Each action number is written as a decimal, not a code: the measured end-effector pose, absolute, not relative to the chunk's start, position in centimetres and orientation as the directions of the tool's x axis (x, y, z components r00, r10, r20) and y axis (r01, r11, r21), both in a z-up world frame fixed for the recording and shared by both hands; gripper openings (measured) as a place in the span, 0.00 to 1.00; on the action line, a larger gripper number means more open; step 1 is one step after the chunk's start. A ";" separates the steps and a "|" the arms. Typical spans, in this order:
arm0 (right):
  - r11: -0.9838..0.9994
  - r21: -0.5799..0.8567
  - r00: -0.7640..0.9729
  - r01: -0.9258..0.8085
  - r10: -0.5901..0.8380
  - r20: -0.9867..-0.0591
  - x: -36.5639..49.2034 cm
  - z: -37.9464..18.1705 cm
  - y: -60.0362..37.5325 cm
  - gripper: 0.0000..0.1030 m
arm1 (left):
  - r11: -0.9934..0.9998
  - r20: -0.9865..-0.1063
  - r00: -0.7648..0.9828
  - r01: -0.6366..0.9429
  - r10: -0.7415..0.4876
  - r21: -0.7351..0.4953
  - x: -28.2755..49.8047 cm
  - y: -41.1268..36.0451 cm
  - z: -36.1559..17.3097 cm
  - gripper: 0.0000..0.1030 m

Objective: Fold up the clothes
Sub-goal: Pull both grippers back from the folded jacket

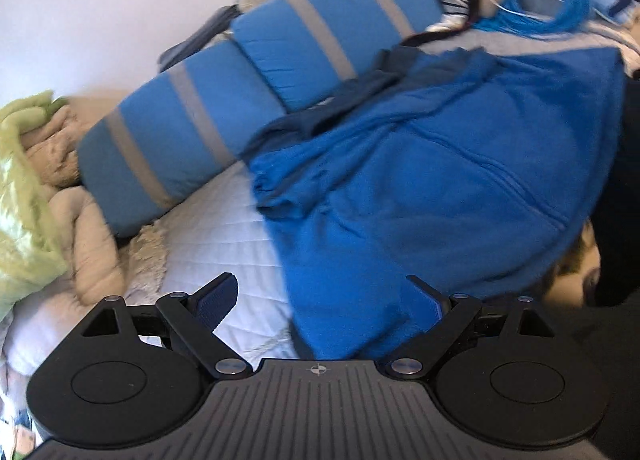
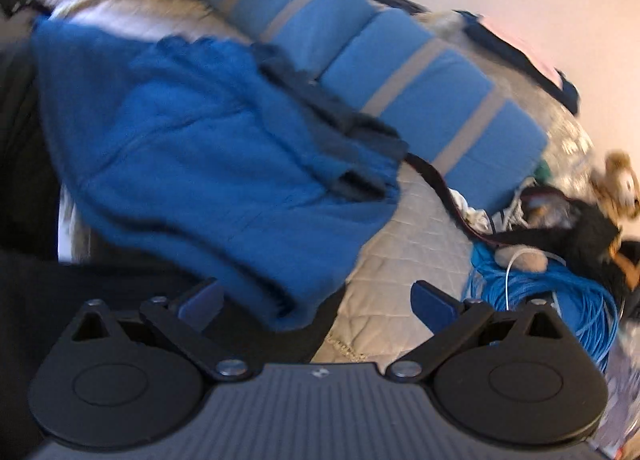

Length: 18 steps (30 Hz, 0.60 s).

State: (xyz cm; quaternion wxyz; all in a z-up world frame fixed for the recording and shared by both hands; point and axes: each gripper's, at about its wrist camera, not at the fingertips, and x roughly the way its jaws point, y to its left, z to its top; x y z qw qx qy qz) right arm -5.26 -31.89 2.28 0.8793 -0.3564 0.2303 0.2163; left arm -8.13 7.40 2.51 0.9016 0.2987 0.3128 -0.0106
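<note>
We see one bright blue fleece garment (image 1: 420, 180) rumpled on the white quilted bed (image 1: 224, 236), just ahead of our two grippers. The left gripper (image 1: 320, 300) fingers stand apart, holding nothing; so do the right gripper (image 2: 316, 302) fingers. Beyond lie two blue grey-striped cushions (image 1: 256, 72) and one coiled blue cable (image 2: 560, 300).

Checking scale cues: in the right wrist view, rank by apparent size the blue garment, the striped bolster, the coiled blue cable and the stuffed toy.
1. blue garment, though nearest the camera
2. striped bolster
3. coiled blue cable
4. stuffed toy, farthest
</note>
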 end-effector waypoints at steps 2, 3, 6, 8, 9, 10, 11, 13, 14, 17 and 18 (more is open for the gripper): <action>0.613 -0.568 0.805 -0.550 0.206 -0.557 -5.8 1.6 -31.3 1.00 | 0.804 -0.569 0.806 0.225 0.164 0.550 -9.0 7.0 1.6 0.87; 0.593 -0.588 0.808 -0.550 0.201 -0.554 -6.1 1.3 -31.1 1.00 | 0.793 -0.567 0.806 0.230 0.170 0.564 -9.3 6.8 1.2 0.87; 0.522 -0.659 0.826 -0.541 0.181 -0.534 -6.6 0.9 -30.6 1.00 | 0.768 -0.563 0.807 0.241 0.181 0.593 -9.8 6.2 0.4 0.87; 0.458 -0.715 0.839 -0.528 0.153 -0.522 -6.5 0.7 -30.3 1.00 | 0.765 -0.564 0.805 0.243 0.185 0.597 -9.9 6.1 0.1 0.87; 0.422 -0.743 0.847 -0.519 0.140 -0.512 -6.5 0.5 -30.2 1.00 | 0.764 -0.564 0.805 0.242 0.186 0.598 -9.9 6.1 0.0 0.87; 0.384 -0.771 0.856 -0.508 0.128 -0.501 -6.5 0.3 -30.0 1.00 | 0.762 -0.563 0.805 0.242 0.188 0.600 -9.9 6.0 0.0 0.87; 0.342 -0.798 0.866 -0.496 0.122 -0.485 -6.6 -0.1 -29.8 1.00 | 0.759 -0.561 0.806 0.242 0.189 0.605 -9.9 6.0 0.0 0.87; 0.260 -0.845 0.884 -0.467 0.114 -0.453 -6.7 -0.9 -29.5 1.00 | 0.752 -0.557 0.808 0.244 0.192 0.613 -9.8 6.0 -0.1 0.87; 0.239 -0.858 0.890 -0.455 0.119 -0.439 -6.8 -1.2 -29.3 1.00 | 0.748 -0.557 0.808 0.246 0.193 0.616 -9.8 5.9 -0.1 0.87; 0.201 -0.882 0.904 -0.427 0.136 -0.406 -6.8 -1.5 -28.8 1.00 | 0.741 -0.556 0.809 0.251 0.193 0.623 -9.7 6.1 0.0 0.87; 0.212 -0.880 0.904 -0.426 0.143 -0.403 -6.8 -1.3 -28.6 1.00 | 0.740 -0.555 0.809 0.250 0.195 0.624 -9.7 6.2 0.1 0.87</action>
